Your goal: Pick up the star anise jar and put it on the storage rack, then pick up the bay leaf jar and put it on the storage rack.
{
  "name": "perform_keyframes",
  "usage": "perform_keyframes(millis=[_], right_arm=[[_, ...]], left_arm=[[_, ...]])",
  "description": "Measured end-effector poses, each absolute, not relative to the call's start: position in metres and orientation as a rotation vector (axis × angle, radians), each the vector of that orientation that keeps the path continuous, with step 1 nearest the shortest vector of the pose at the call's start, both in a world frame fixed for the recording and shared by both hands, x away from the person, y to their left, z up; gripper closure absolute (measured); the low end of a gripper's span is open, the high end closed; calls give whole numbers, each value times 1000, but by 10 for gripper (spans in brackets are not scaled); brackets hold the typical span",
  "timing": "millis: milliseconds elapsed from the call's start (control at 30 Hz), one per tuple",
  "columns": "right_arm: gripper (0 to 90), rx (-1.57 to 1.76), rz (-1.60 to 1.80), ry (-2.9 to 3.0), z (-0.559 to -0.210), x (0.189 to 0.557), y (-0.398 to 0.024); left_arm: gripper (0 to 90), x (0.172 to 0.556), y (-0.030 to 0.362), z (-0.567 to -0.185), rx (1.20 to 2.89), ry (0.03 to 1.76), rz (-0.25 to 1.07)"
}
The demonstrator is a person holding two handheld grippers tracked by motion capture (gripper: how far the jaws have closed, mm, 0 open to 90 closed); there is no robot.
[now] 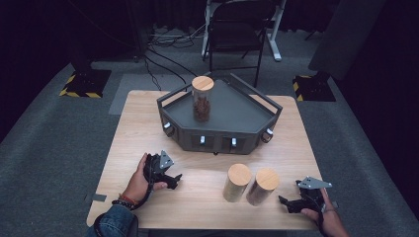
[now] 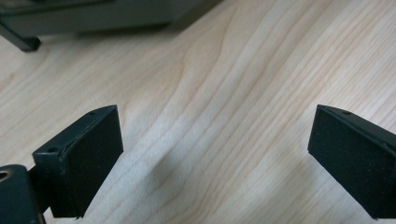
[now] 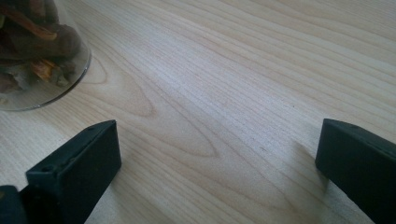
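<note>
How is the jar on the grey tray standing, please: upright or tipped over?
Upright: the jar stands on its base on the tray, its wooden lid on top.

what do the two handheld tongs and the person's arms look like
Both the left tongs and right tongs are black, each topped by a grey three-cornered plate, with flat black rectangular pads. The left arm wears a blue denim sleeve and beaded bracelets.

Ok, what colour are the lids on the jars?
Light wood on all three jars' lids, clearest in the high view.
</note>
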State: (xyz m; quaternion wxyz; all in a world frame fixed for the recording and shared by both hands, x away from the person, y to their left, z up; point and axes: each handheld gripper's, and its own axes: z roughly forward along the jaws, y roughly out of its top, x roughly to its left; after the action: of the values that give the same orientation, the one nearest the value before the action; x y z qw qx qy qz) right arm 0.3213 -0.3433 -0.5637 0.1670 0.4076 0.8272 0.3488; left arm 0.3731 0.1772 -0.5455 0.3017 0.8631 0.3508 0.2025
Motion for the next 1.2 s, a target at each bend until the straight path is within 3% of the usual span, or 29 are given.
perform_keyframes(millis=[433,1200], right_arm=[[0,1154,994,2357,-564,322,-343],[0,1151,994,2359,-564,322,-344]], left_arm=[[21,373,195,-556,2227,984,390],[7,374,196,-556,2241,966,381]])
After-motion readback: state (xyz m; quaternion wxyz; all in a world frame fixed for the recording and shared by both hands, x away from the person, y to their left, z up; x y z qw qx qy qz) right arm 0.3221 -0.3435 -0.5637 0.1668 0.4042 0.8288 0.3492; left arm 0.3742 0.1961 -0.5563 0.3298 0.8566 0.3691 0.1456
